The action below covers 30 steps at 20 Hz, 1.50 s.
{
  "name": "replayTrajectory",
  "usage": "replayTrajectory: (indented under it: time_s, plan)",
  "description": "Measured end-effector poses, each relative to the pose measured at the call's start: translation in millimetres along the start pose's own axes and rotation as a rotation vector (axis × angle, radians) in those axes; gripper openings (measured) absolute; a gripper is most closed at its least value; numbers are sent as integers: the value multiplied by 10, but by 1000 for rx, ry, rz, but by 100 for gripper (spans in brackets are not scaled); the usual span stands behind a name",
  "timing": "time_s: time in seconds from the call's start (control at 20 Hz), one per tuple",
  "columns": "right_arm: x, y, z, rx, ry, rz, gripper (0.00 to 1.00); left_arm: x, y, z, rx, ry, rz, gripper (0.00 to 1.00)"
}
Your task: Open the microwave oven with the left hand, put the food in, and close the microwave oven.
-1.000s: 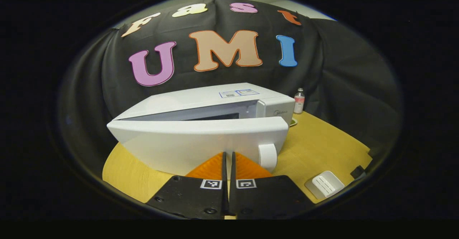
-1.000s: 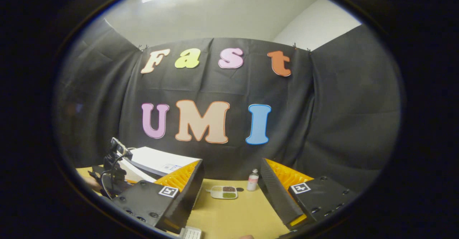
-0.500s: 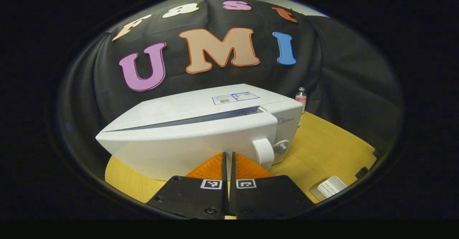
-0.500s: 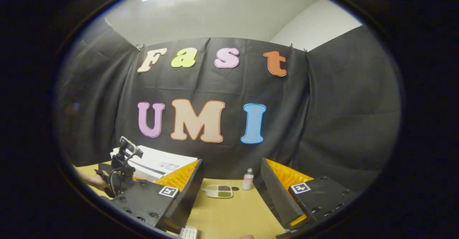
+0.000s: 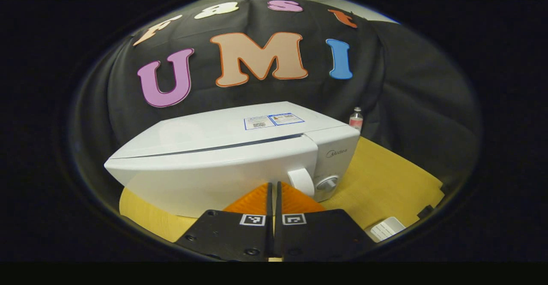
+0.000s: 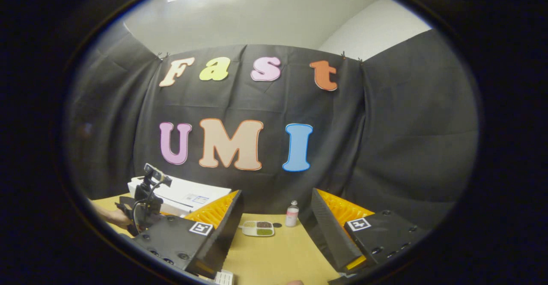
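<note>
The white microwave (image 5: 222, 131) stands on the yellow table (image 5: 385, 182), its door (image 5: 205, 169) lying against the body with only a thin seam along the top. My left gripper (image 5: 273, 185) is shut with nothing in it, its tips touching the door front just left of the round white handle (image 5: 301, 181). In the right gripper view, my right gripper (image 6: 276, 196) hangs open and empty above the table. Beyond it a divided food tray (image 6: 258, 228) lies on the table (image 6: 274, 255). The left gripper (image 6: 143, 206) and the hand holding it sit in front of the microwave (image 6: 190, 193).
A small bottle with a pink label (image 5: 355, 120) stands behind the microwave's right corner, and it appears beside the tray as the bottle (image 6: 292, 213). A control knob (image 5: 327, 184) sits right of the handle. A white ribbed object (image 5: 385, 228) lies near the table's front edge.
The microwave door has swung from clearly ajar to lying against the body, with my shut left gripper following against it. The right gripper stayed open and drifted slightly.
</note>
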State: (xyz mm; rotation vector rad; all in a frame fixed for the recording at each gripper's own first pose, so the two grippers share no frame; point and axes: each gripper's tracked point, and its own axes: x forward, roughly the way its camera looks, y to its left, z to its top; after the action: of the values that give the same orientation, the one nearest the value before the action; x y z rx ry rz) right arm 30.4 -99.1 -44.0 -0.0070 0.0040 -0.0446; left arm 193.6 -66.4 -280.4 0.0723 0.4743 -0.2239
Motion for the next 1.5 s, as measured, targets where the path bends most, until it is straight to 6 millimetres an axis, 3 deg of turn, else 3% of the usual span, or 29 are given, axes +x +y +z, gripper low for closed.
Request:
replayTrajectory:
  time_s: [0.5, 0.7, 0.9, 1.0, 1.05, 1.15, 1.25, 1.5]
  plan:
    - [-38, 51, -22, 6, 9, 15, 87, -21, 96, 91, -49, -4, 41, 1]
    - [-39, 93, -28, 9, 8, 25, 87, -326, 194, 300, -11, -75, 88, 1]
    - [-8, 150, -27, 19, 7, 42, 87, -730, -67, 482, -46, -138, -33, 3]
    - [11, 182, -34, 25, 13, 52, 87, -949, -94, 554, -62, -161, -57, 42]
    - [17, 210, -33, 32, 14, 60, 87, -1038, -57, 616, -68, -185, -49, 72]
    - [31, 272, -17, 35, 11, 75, 87, -1241, 61, 713, -70, -216, -12, 99]
    - [45, 324, -16, 27, 9, 92, 87, -1416, 168, 812, -64, -233, 13, 95]
    - [80, 465, 2, 33, 14, 133, 87, -1962, 381, 1159, -123, -316, 43, 99]
